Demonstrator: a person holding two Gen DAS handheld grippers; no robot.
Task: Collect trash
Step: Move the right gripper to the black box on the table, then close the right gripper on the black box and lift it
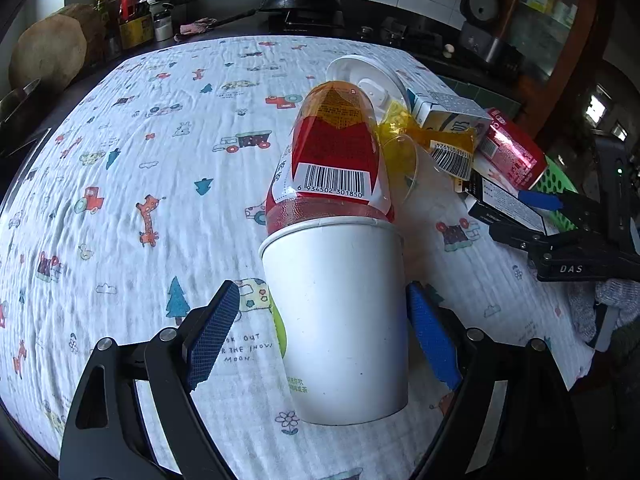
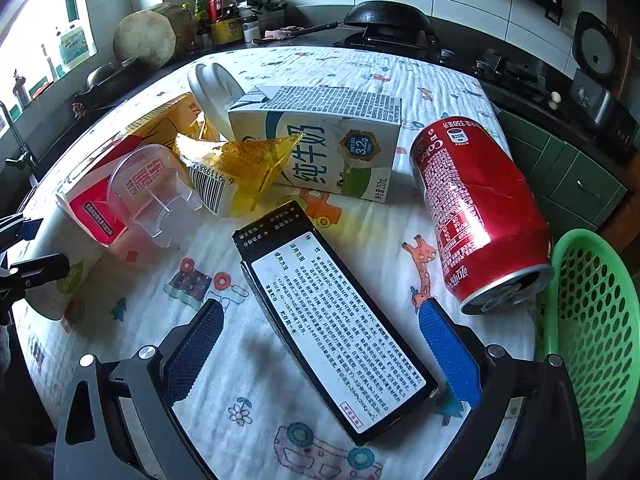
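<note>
A white paper cup (image 1: 344, 320) lies on its side on the printed cloth, with a red and yellow wrapped container (image 1: 336, 152) stuck in its mouth. My left gripper (image 1: 324, 292) is open around the cup. Its right pad (image 1: 432, 340) is at the cup's wall, and a gap shows at the left pad (image 1: 212, 332). My right gripper (image 2: 320, 306) stands open over a flat black box (image 2: 332, 320) with a white printed label. The box lies slantwise between the fingers, one corner close to the right pad (image 2: 448, 356). The right gripper (image 1: 508, 216) also shows at the left wrist view's right edge.
Behind the box lie a milk carton (image 2: 320, 148), a red cola can (image 2: 480, 216), a yellow wrapper (image 2: 236, 168), a clear plastic cup (image 2: 156, 196) and a white lid (image 2: 212, 88). A green perforated basket (image 2: 592, 340) stands at the table's right edge. A kitchen counter with a wok (image 2: 384, 16) runs behind.
</note>
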